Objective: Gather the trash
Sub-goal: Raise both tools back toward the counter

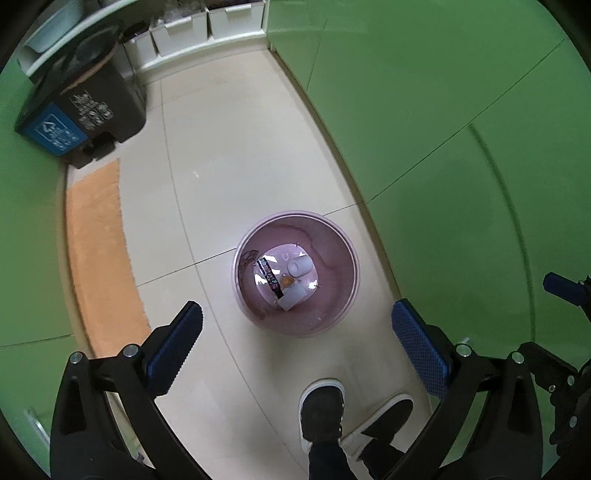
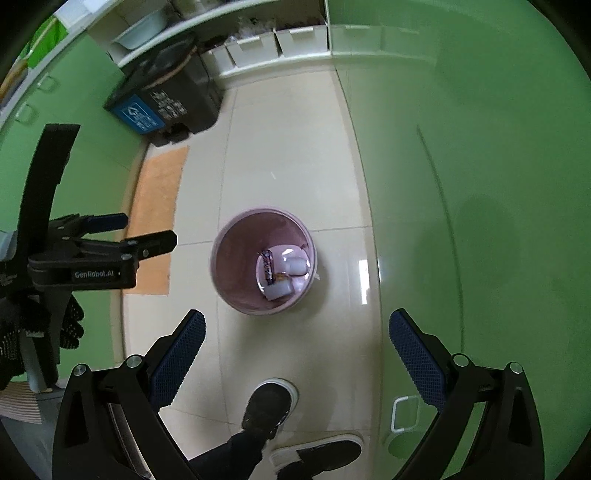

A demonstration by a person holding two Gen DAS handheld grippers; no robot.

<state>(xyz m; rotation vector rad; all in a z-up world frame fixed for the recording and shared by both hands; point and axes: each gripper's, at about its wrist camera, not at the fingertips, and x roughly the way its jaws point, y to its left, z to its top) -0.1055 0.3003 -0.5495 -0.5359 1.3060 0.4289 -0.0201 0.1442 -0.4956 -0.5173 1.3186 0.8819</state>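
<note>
**Both grippers held wide above the pink bin**

Both grippers are seen hanging over the floor: the left gripper (image 1: 297, 336) is spread wide with nothing between its blue pads, and the right gripper (image 2: 297, 338) is likewise held apart and empty. Nearest, at the bottom edge, two dark shoes (image 1: 322, 410) are planted on the cream tiled floor (image 1: 229, 155). Just beyond them, between the fingers of each view, the round pink trash bin (image 1: 334, 254) is stood upright on the tiles. Inside it, trash is collected at the bottom: a dark snack wrapper (image 1: 270, 278), a white paper cup (image 1: 300, 266) lying on its side, and a second white piece (image 1: 291, 298) near it. To the left, an orange mat (image 1: 98, 251) is laid along the green cabinet. Far left, a black sorting bin (image 1: 79, 110) with a blue label is parked, and white storage boxes (image 1: 207, 26) are lined up at the far wall.
</note>
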